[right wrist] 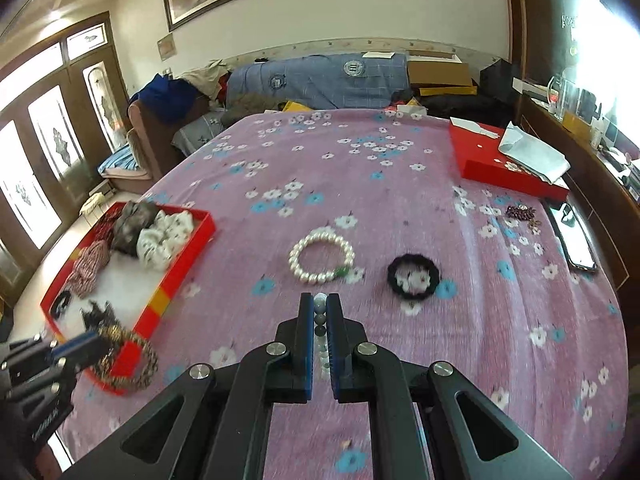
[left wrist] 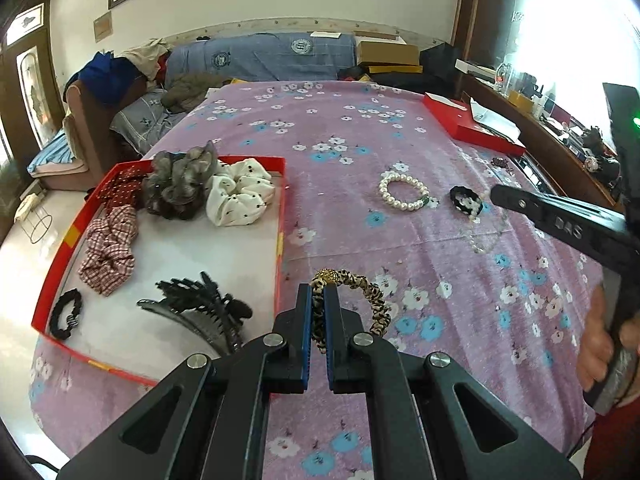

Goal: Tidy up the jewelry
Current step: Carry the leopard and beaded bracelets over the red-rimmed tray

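The left gripper point(left wrist: 318, 292) is clamped on a leopard-print scrunchie point(left wrist: 356, 304), held just beside the red tray's point(left wrist: 280, 216) near corner. The right gripper point(right wrist: 319, 304) is clamped on a bead string point(right wrist: 320, 322) above the floral bedspread point(right wrist: 360, 184). Beyond it a pearl bracelet point(right wrist: 322, 256) and a black hair tie point(right wrist: 414, 276) lie apart on the cloth; the tray holds scrunchies point(left wrist: 240, 192) and a black claw clip point(left wrist: 200, 300).

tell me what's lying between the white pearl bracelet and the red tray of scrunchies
Nothing: only bare pink floral bedspread separates the white pearl bracelet from the red tray. The right wrist view shows that stretch best; the left wrist view agrees.
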A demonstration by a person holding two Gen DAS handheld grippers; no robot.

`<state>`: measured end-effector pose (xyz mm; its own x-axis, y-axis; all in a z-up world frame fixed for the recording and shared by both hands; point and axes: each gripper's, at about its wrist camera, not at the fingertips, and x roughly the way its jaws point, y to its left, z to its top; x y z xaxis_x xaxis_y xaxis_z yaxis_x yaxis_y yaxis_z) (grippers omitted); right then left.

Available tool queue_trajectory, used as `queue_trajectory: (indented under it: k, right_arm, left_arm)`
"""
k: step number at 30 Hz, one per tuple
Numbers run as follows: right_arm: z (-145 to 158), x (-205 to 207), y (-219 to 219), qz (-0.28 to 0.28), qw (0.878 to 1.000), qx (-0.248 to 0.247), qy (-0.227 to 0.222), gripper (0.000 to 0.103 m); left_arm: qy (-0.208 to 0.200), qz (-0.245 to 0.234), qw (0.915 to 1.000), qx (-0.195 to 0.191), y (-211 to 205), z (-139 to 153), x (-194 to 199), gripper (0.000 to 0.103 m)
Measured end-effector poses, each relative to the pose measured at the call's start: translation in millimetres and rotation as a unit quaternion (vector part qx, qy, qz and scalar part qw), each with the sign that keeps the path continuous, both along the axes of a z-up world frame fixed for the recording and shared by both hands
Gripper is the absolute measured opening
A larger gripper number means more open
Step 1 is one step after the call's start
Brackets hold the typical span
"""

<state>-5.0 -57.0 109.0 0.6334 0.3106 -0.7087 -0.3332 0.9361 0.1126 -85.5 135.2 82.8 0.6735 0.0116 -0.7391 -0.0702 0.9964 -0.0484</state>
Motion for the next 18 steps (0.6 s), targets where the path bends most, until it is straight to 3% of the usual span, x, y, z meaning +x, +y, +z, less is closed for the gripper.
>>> queue_trajectory:
  k: [18]
  right_arm:
    - [10.9,-47.1,47.7,0.045,0.999,-0.021,-0.024,0.007]
  left_arm:
    - [-0.006,0.032,0.9995,0.0,23.5,1.7,-27.3,0.005]
